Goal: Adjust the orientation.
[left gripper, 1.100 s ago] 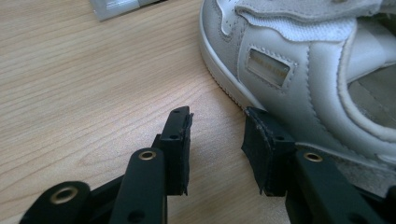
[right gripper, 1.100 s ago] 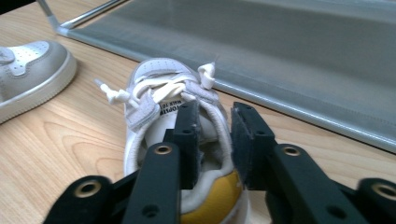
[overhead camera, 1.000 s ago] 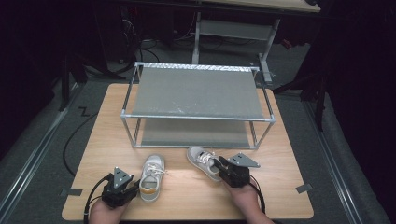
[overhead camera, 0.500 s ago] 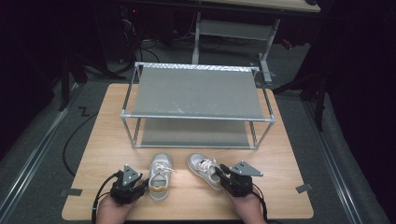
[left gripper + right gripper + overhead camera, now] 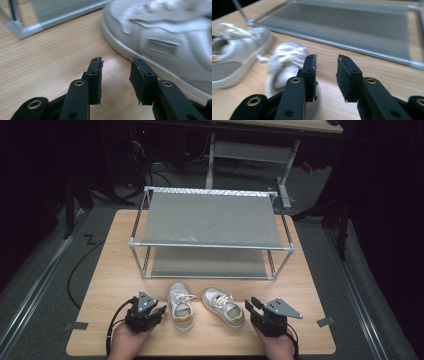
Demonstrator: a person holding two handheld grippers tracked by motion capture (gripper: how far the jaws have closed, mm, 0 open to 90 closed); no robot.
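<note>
- My left gripper has its jaws parted with nothing between them; bare table shows through the gap.
- They have just opened a little further.
- In the left gripper view the left shoe lies just beside the right-hand jaw, its sole edge close to that jaw's tip; I cannot tell if they touch.
- My right gripper also stands apart-jawed and empty, and its jaws have just been opening.
- In the right gripper view the right shoe sits just to the left of the jaws, blurred, partly behind the left-hand one.
- From above, the left gripper is just left of the left shoe, and the right gripper is near the heel of the right shoe.
- Both shoes lie side by side on the table, toes toward the rack, which stands just behind them.
</note>
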